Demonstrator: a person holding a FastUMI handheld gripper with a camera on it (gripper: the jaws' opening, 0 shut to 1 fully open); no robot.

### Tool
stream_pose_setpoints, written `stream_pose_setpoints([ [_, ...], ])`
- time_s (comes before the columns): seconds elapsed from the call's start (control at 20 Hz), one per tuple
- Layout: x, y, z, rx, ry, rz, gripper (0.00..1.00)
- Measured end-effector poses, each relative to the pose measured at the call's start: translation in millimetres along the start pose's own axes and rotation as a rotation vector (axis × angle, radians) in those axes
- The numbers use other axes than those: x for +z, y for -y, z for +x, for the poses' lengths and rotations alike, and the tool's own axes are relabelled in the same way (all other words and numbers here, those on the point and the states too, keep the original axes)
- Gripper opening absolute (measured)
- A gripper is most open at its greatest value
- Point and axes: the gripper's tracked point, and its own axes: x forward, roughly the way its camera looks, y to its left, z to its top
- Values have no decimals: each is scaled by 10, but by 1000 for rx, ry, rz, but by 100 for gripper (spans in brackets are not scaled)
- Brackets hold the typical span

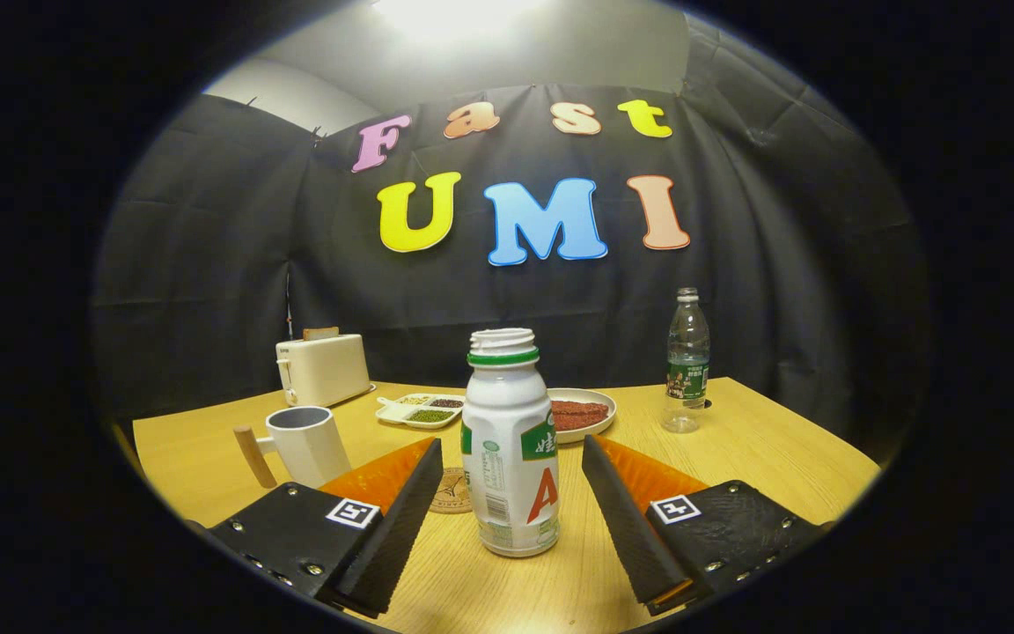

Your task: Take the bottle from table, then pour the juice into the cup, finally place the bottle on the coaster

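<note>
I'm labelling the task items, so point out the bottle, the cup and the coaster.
Bottle [510, 458]: gripper view, middle of its white body.
Cup [306, 440]: gripper view, its front wall.
Coaster [454, 493]: gripper view, its visible edge.

Bottle [510, 445] stands between the spread tool [511, 458] fingers — coaster [452, 491] just left, cup [307, 443] beyond.

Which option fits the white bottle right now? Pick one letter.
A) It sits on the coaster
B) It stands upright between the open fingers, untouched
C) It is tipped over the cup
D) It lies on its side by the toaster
B: the bottle stands upright on the table between the spread fingers of the hand-held gripper, with a gap on each side; the coaster lies behind it.
</note>
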Motion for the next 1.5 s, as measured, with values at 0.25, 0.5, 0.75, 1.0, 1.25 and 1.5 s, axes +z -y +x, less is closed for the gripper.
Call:
stream_pose_setpoints([
  [0.25, -82, 4, 156, -27, -13, 0, 97],
  [0.5, -213, 20, 274, -50, -56, -10, 83],
  [0.75, -207, 10, 281, -90, -58, -34, 67],
  [1.0, -187, -10, 281, -108, -57, -92, 62],
  [1.25, 16, -53, 282, -134, -25, -237, 62],
  [1.5, 273, -153, 330, -162, 3, -457, 62],
])
